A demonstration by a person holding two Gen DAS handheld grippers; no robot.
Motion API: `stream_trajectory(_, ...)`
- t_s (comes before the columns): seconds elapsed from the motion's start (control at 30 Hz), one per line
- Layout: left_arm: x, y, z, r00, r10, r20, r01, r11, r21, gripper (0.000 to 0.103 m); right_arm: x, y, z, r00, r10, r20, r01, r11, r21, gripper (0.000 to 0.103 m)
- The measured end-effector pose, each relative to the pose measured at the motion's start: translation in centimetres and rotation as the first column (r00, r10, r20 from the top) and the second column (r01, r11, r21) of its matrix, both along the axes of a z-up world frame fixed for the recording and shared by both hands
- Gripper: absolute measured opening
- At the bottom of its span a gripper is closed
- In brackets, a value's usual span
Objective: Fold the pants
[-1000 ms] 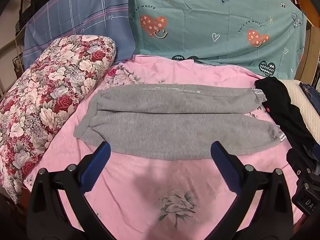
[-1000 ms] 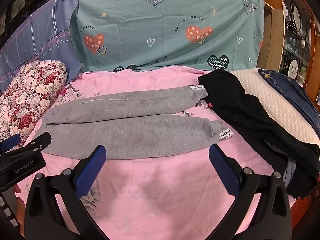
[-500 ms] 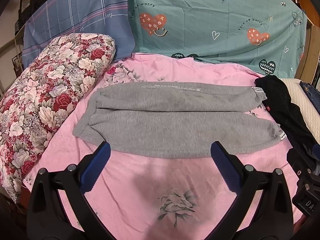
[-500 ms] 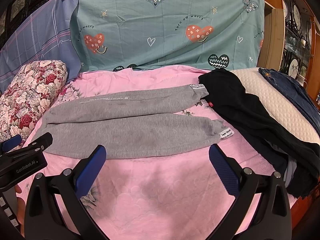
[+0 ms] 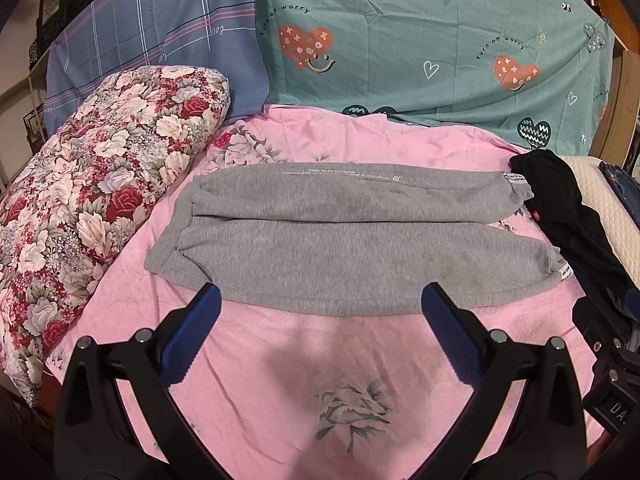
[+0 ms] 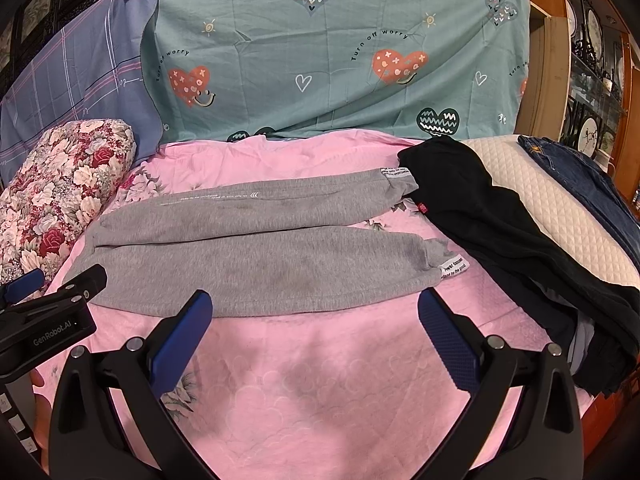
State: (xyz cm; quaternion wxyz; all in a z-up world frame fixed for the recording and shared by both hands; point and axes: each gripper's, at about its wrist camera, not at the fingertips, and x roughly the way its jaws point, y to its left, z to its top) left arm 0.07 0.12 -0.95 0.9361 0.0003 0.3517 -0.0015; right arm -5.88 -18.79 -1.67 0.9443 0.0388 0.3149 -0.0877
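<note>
I hold my left tongs [image 5: 320, 300] spread wide with nothing between them, hovering over the pink sheet [image 5: 320, 360] just short of the near edge of the grey pants [image 5: 340, 248]. My right tongs [image 6: 316, 308] are spread just as wide and empty too. The pants lie flat across the bed, waistband at the left toward the floral pillow [image 5: 80, 180], both legs running side by side to the right, cuffs ending beside a black garment [image 6: 480, 208]. A teal heart-print cloth [image 6: 340, 60] hangs behind.
</note>
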Motion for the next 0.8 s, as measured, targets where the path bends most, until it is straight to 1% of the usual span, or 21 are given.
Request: stream_trajectory(0.8,-0.12,0.24,-0.32,1.000,0.003,-0.002,-0.003,1.000,-0.002,0.101,0.07,0.06,-0.05,1.000,0.001,-0.002,-0.001,1.000,0.001,0.102)
